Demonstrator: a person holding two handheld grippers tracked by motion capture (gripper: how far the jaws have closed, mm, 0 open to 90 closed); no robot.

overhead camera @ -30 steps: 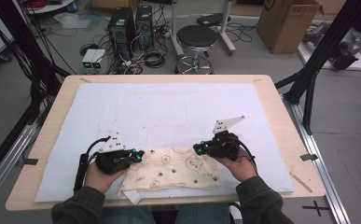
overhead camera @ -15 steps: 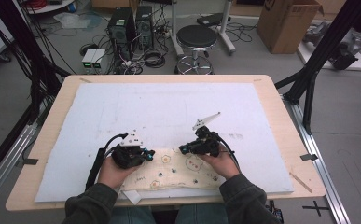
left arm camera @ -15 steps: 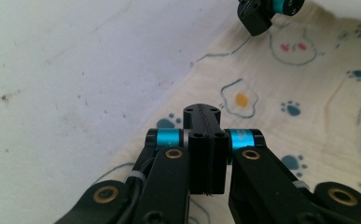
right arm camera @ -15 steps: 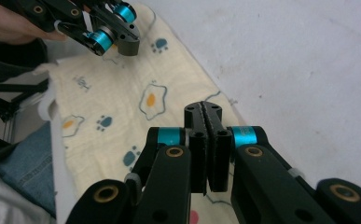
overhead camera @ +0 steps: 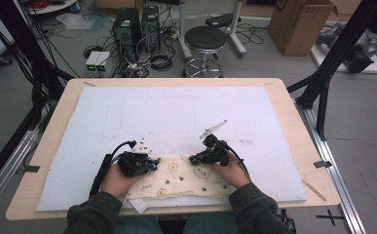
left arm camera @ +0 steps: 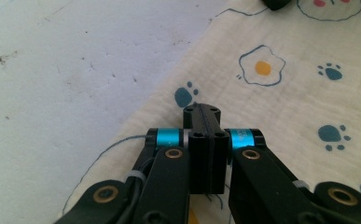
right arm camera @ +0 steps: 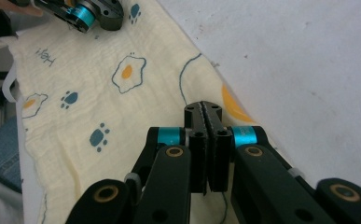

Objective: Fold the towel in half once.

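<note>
Both tools, left tool and right tool, are pressed together on the printed cloth's far edge, over white foam on the desk; a stool and cables sit behind.

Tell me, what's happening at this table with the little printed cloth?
A person seated at the table holds a hand-held gripper in each hand. Both rest on the far edge of a cream cloth printed with fried eggs and paw prints, lying on a white mat. The left hand-held gripper and the right hand-held gripper each have their jaws closed at that edge; whether they pinch the fabric can't be told.
</note>
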